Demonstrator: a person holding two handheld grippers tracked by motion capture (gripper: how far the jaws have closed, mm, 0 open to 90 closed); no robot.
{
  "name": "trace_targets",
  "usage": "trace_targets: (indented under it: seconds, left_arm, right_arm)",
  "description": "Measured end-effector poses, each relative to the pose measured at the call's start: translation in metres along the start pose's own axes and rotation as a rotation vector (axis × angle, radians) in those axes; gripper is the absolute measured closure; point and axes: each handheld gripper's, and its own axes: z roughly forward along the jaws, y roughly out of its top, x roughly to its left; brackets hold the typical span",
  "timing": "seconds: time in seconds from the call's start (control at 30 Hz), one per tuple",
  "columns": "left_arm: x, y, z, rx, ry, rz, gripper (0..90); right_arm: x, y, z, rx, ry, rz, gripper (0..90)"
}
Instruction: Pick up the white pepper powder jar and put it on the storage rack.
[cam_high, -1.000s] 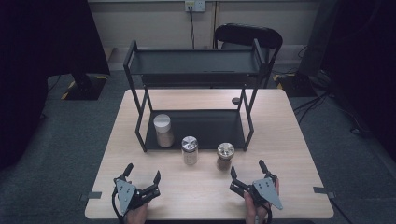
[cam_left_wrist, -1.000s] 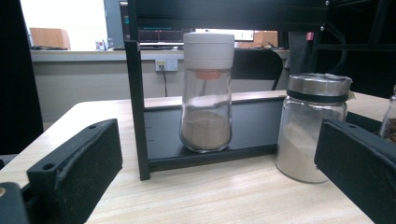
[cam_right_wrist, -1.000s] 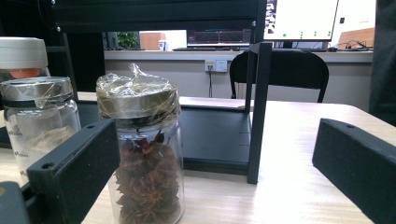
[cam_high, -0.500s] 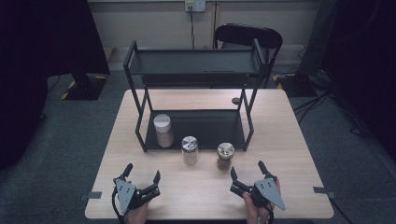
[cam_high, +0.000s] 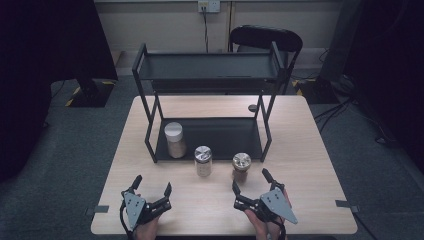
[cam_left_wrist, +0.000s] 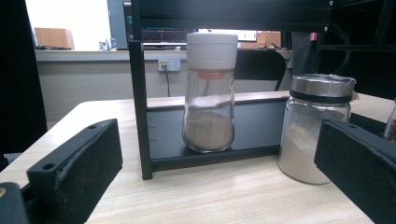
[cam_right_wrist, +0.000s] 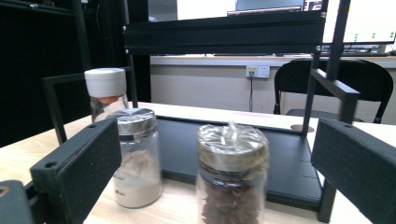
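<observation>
A black two-tier rack (cam_high: 210, 131) stands mid-table. A white-capped jar (cam_high: 175, 139) (cam_left_wrist: 209, 91) (cam_right_wrist: 105, 91) of tan powder sits on the left of its lower shelf. Two silver-lidded jars stand on the table in front of the rack: one with pale powder (cam_high: 203, 160) (cam_left_wrist: 315, 126) (cam_right_wrist: 136, 156), one with dark contents (cam_high: 241, 167) (cam_right_wrist: 232, 175). My left gripper (cam_high: 151, 188) (cam_left_wrist: 210, 163) is open near the front edge, apart from the jars. My right gripper (cam_high: 251, 182) (cam_right_wrist: 215, 168) is open too, just short of the dark jar.
A small dark disc (cam_high: 252, 107) lies on the table behind the rack's right legs. A black chair (cam_high: 266, 38) stands beyond the far edge. The rack's top shelf (cam_high: 207, 67) is bare. Bare tabletop (cam_high: 310, 150) lies right and left of the rack.
The right gripper has shifted slightly forward and left toward the dark jar. The left gripper and the jars have not moved.
</observation>
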Motion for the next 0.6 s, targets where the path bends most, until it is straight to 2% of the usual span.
trace_targets:
  seconds: [0.4, 0.6]
  left_arm:
    - [-0.001, 0.0, 0.0, 0.0, 0.003, 0.0, 0.1]
    - [-0.001, 0.0, 0.0, 0.0, 0.005, 0.001, 0.1]
  right_arm:
    - [0.01, 0.015, 0.01, -0.001, 0.064, -0.013, 1.0]
    - [0.018, 0.02, 0.018, 0.023, 0.099, -0.029, 1.0]
